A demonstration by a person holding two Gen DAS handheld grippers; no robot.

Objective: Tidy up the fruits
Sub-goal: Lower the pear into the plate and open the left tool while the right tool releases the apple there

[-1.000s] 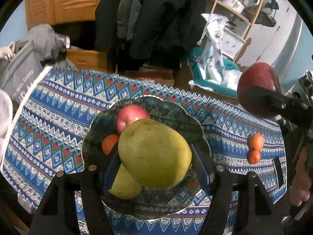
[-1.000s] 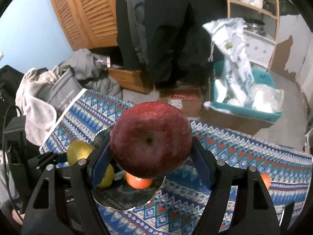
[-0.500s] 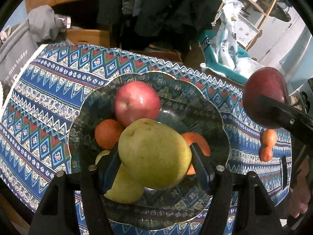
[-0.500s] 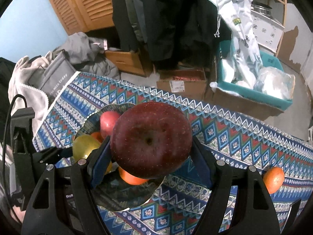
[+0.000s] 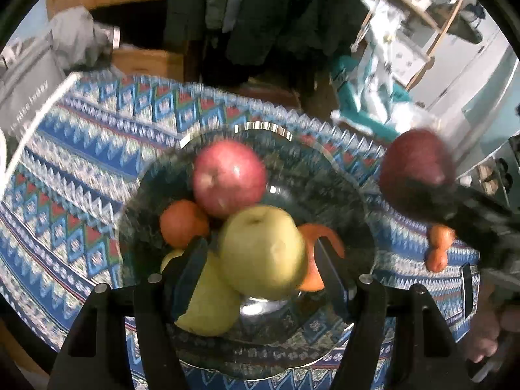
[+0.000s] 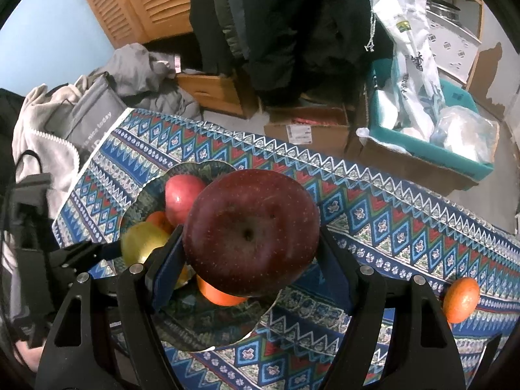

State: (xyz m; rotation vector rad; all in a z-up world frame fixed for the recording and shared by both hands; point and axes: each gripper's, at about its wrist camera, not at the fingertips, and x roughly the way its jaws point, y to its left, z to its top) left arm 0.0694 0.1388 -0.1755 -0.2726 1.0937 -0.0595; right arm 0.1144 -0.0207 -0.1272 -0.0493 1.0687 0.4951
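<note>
Fruit fills the dark patterned plate (image 5: 341, 175) on the blue zigzag cloth (image 5: 81, 169): a pink-red apple (image 5: 229, 177) at the far side, oranges (image 5: 182, 224) and a yellow pear (image 5: 208, 305) nearer. The left gripper (image 5: 260, 260) clamps a yellow-green pear (image 5: 263, 253) over the plate, and the right gripper (image 6: 250, 243) grips a speckled dark red apple (image 6: 250, 230) at the plate's right edge.

The left gripper (image 5: 260, 256) fills the bottom of its own view, pointing steeply down, its two black fingers spread to either side of a yellow-green pear (image 5: 263, 253) at lower centre; whether the pads (image 5: 185, 276) press on it cannot be told through the blur. The right gripper (image 6: 250, 256) sits at the bottom of its view, also angled steeply down, its jaws clamped on a dark red apple (image 6: 250, 234) at centre. In the left view, part of a hand (image 5: 497, 334) shows at the lower right edge.
</note>
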